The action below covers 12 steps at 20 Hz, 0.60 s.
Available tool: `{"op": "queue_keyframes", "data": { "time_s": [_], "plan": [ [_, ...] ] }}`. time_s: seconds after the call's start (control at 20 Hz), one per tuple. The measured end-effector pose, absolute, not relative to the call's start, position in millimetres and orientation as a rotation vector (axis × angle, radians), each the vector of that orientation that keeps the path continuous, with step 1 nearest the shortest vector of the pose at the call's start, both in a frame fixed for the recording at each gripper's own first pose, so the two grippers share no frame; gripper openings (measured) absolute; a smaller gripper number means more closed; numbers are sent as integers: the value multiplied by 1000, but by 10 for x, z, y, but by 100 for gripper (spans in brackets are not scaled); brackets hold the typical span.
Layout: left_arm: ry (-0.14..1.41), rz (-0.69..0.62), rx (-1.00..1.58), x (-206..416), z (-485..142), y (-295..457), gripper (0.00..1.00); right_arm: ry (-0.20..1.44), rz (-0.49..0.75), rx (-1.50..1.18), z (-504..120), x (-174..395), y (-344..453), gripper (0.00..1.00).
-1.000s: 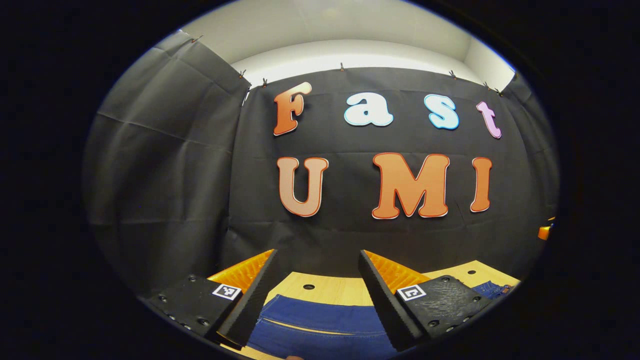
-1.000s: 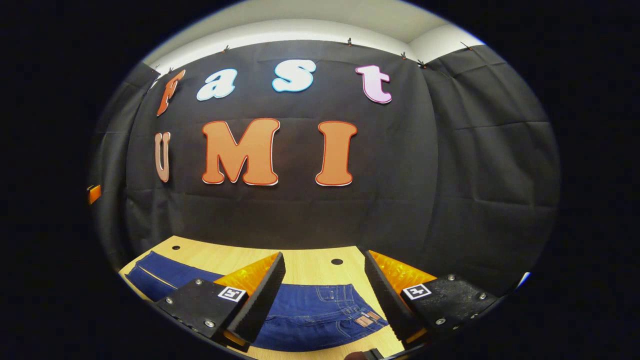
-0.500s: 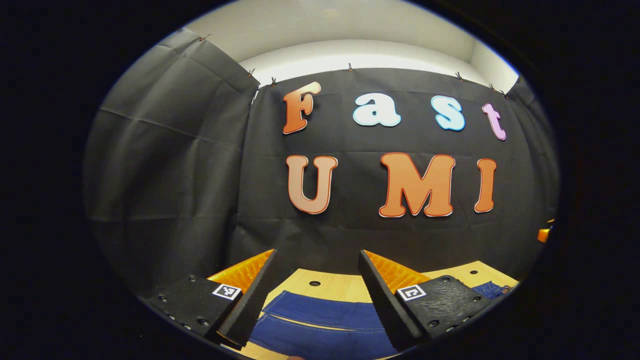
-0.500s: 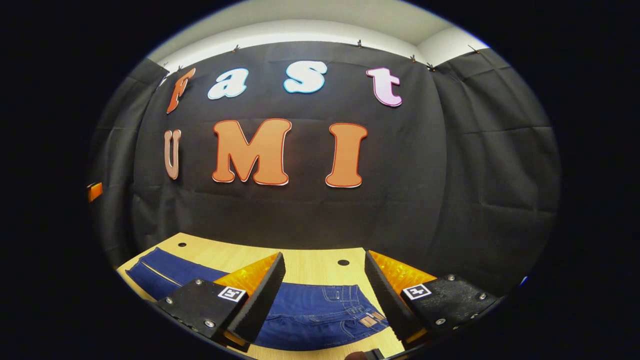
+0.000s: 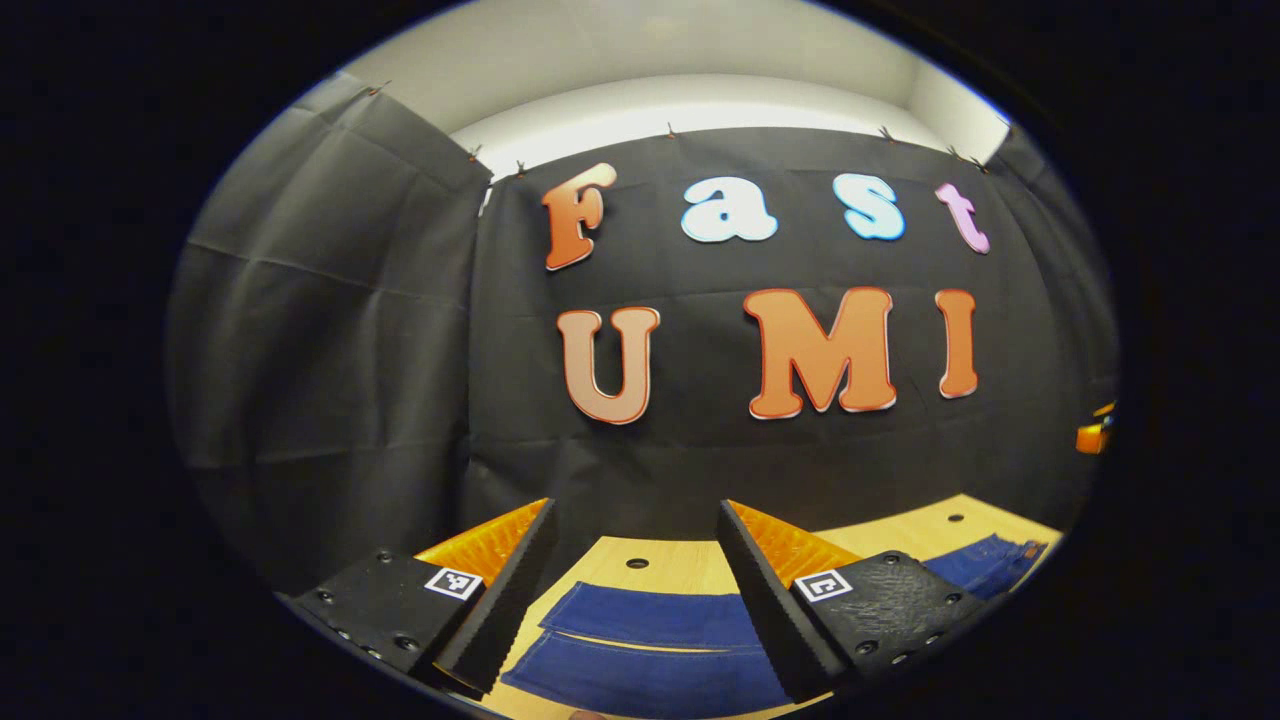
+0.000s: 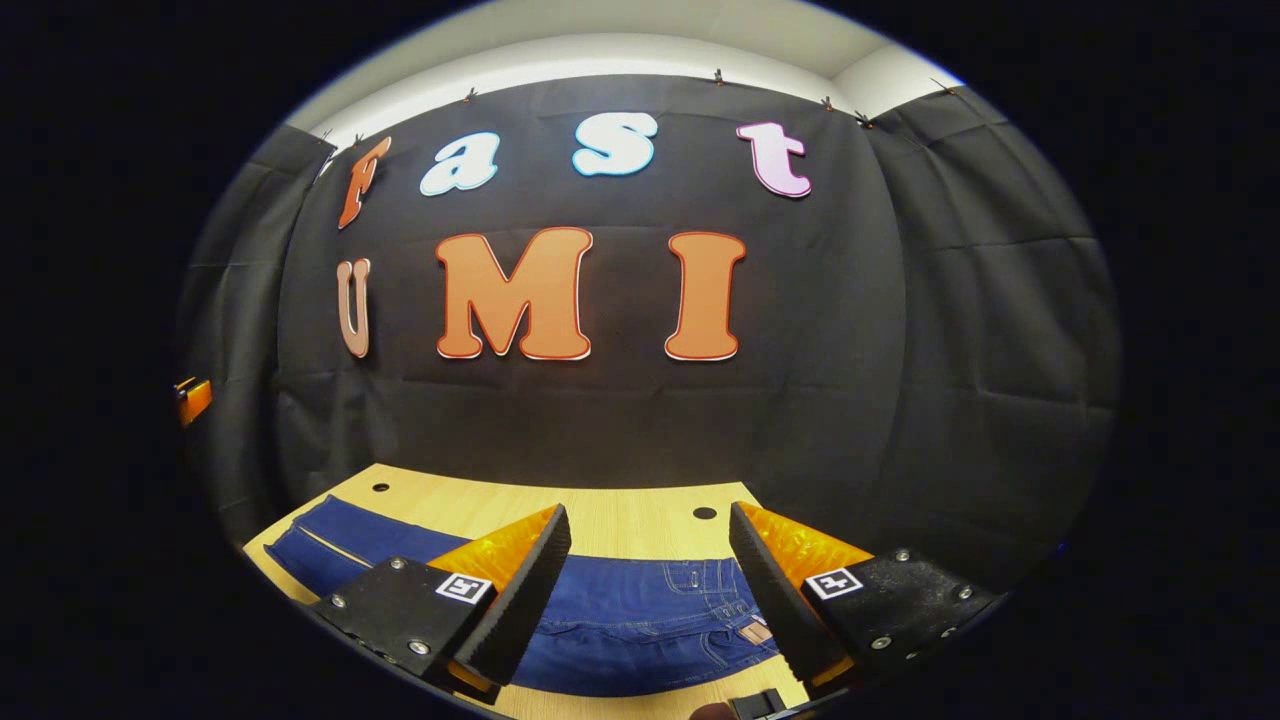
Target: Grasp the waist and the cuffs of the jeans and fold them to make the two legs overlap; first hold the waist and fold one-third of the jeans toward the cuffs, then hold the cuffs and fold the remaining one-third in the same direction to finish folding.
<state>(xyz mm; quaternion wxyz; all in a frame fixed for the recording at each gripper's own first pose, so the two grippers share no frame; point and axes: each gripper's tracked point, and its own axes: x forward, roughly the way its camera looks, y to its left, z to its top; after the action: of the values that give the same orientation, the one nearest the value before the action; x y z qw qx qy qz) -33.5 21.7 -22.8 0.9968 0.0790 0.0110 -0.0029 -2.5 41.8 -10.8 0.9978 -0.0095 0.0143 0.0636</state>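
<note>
Both cameras tip down since a second ago, showing more jeans (image 5: 650, 650); left gripper (image 5: 635, 590) and right gripper (image 6: 650, 590) hover spread, empty, above the jeans — risk: pinching one denim layer only.

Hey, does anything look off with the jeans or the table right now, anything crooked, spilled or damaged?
Nothing stands out. The jeans lie flat on the wooden table, with both legs side by side. Both grippers, left and right, are open above them.

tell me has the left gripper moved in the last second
Yes. In the left gripper view the table hole sits higher above the open left gripper, and more of the jeans shows, so it has drawn back or tipped down.
</note>
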Motion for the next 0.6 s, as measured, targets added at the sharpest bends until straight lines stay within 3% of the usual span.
{"op": "queue_keyframes", "data": {
  "time_s": [0.25,0.6],
  "plan": [
    [124,-163,447,-320,-801,111,98,84,159,6,-340,33,521,98],
    [400,-345,839,-178,-2115,261,99,203,149,14,-866,107,538,98]
  ]
}}
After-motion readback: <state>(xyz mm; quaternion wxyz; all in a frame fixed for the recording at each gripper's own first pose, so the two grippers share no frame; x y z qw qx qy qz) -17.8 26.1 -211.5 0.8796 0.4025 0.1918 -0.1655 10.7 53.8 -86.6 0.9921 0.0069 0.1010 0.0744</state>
